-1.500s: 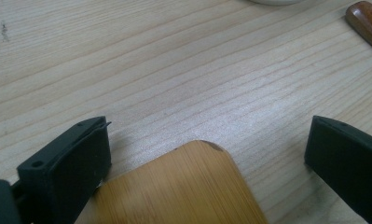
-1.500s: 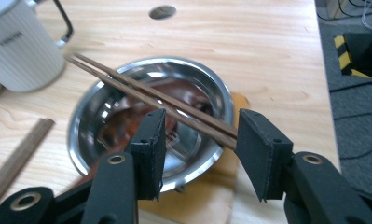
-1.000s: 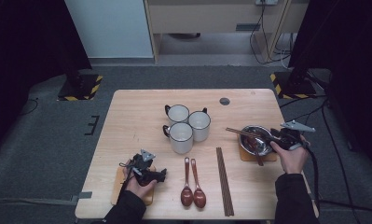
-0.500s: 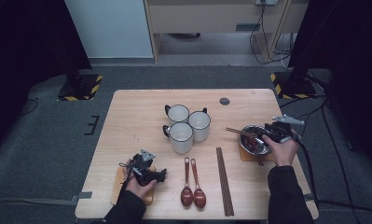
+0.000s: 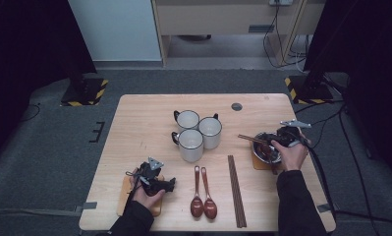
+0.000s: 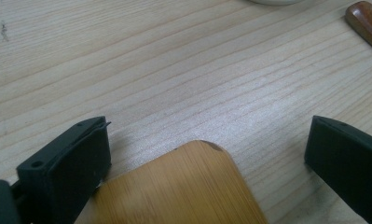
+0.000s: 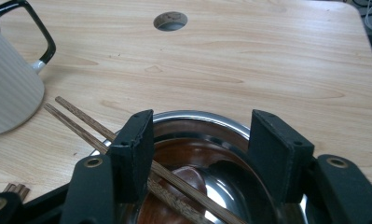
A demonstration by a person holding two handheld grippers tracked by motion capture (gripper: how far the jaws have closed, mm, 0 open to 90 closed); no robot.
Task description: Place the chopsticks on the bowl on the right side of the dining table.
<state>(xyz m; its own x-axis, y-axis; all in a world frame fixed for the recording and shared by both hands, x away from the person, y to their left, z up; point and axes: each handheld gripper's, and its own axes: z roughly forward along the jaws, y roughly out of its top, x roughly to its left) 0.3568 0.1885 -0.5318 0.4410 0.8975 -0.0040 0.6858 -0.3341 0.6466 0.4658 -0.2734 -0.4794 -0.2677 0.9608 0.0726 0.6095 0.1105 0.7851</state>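
Observation:
My right gripper [image 7: 202,116] hangs over a steel bowl [image 5: 262,150] on a wooden coaster at the table's right. Its jaws are open and have just been opening, with the bowl's far rim between them and nothing pressed. A pair of brown chopsticks [image 7: 81,123] lies across the bowl and passes under the left jaw. A wooden spoon [image 7: 183,179] rests inside the bowl. My left gripper [image 6: 208,126] rests low at the front left, open, its jaws standing on either side of a bamboo coaster's [image 6: 183,186] corner without touching it.
Three white mugs [image 5: 190,143] cluster mid-table; one mug [image 7: 6,93] sits close to the left of the bowl. Two wooden spoons [image 5: 202,196] and a second chopstick pair [image 5: 235,191] lie near the front edge. A round hole [image 5: 237,106] marks the tabletop behind.
My right gripper has slid left and a little away from the person, coming over the bowl. The left hand has kept still.

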